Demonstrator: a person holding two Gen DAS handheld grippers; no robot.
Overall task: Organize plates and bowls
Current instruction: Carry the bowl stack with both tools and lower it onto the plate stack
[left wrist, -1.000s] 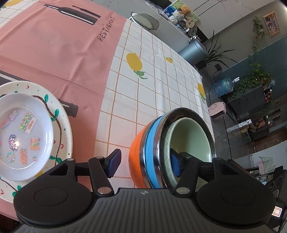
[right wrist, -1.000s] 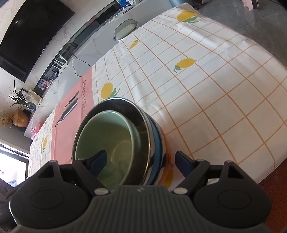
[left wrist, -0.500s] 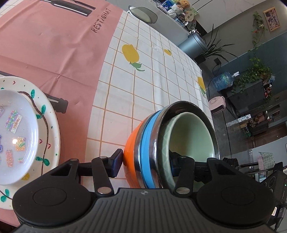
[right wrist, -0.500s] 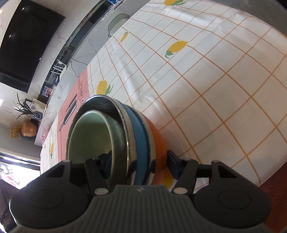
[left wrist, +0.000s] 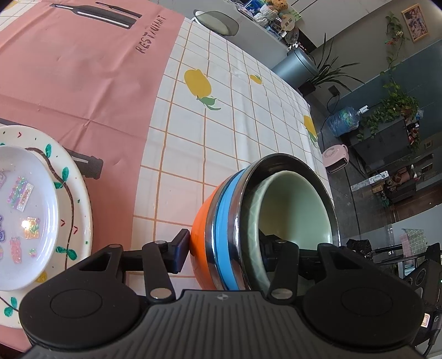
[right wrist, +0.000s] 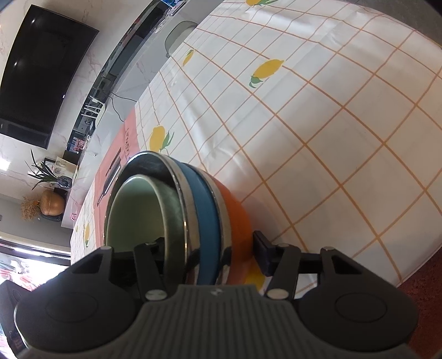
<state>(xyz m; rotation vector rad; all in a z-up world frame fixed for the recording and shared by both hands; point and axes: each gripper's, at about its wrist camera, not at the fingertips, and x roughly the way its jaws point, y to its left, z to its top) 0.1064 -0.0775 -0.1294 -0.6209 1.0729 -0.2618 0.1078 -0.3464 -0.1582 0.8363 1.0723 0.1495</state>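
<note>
1. My left gripper [left wrist: 222,255] straddles the wall of the bowl stack [left wrist: 265,221]: the outer pad touches the orange bowl [left wrist: 203,243], and the inner finger reaches into the pale green bowl [left wrist: 295,210]. Its jaws have just been closing, and the stack's wall sits clamped between them.
2. My right gripper [right wrist: 211,252] takes the same stack [right wrist: 176,215] from the opposite rim. One finger is inside the green bowl [right wrist: 132,210], the other is beside the orange shell [right wrist: 237,221]. These jaws have also just been closing. I cannot tell whether the outer pad presses on the orange or stands just off it.
3. The stack nests four layers: orange, then a blue band [left wrist: 226,221], then a steel bowl [left wrist: 279,163], then green innermost. It is tilted over the checked tablecloth [left wrist: 221,132], near the table's edge.
4. Only the left view shows the plates: a white plate with painted vines [left wrist: 78,198] bearing a smaller white dish with glittery stickers [left wrist: 25,218], on the pink cloth panel [left wrist: 83,69], well apart from the bowls.
5. Only the right view shows a dark wall screen [right wrist: 41,74] and a brown gourd-shaped ornament [right wrist: 52,203] on a ledge.
6. Only the left view shows a blue water jug [left wrist: 342,121], a pink heater [left wrist: 335,157] and potted plants [left wrist: 392,110].
7. Readable writing: "RESTAURANT" [left wrist: 150,34], hand-lettered on the pink panel beside a printed bottle [left wrist: 94,13]. In the right view the same word is too small to read.
</note>
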